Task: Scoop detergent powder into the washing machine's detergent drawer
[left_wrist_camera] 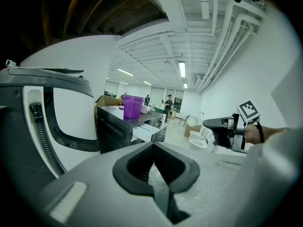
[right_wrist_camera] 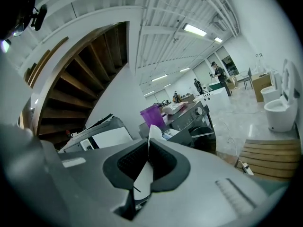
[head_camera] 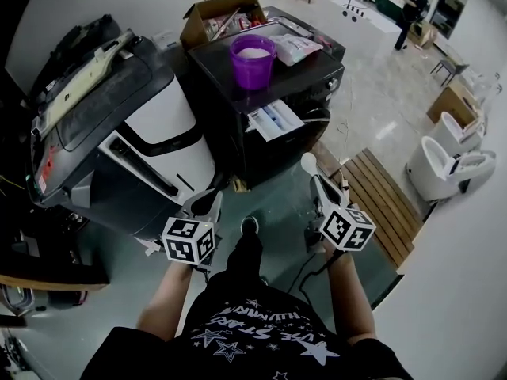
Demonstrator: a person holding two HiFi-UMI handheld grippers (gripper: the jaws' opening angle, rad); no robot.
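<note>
While the person stands a step back from the black washing machine (head_camera: 279, 155) at twelve o'clock, both tools are held low near the waist, so nothing has been scooped yet, as I read it. The right gripper (right_wrist_camera: 148, 143) has its jaws pinched on the handle of a white spoon (head_camera: 308, 163), whose bowl points up toward one o'clock, probably to keep it ready for dipping. The left gripper (left_wrist_camera: 153, 145) has its jaws pressed together on nothing; it looks spare for now, perhaps to steady something later. The detergent powder sits in a purple cup (head_camera: 252, 60) on the machine's lid, straight ahead at twelve o'clock and just behind the detergent drawer (head_camera: 274, 120). That drawer is pulled out over the front, so a loaded spoon need only travel from cup to drawer. A cardboard box (head_camera: 222, 16) stands behind the cup at eleven o'clock, and a white-fronted appliance (head_camera: 162, 125) leans at ten o'clock. Wooden slats (head_camera: 383, 200) lie on the floor at three o'clock. Both grippers are well apart from cup and drawer, so stepping closer seems the next need.
</note>
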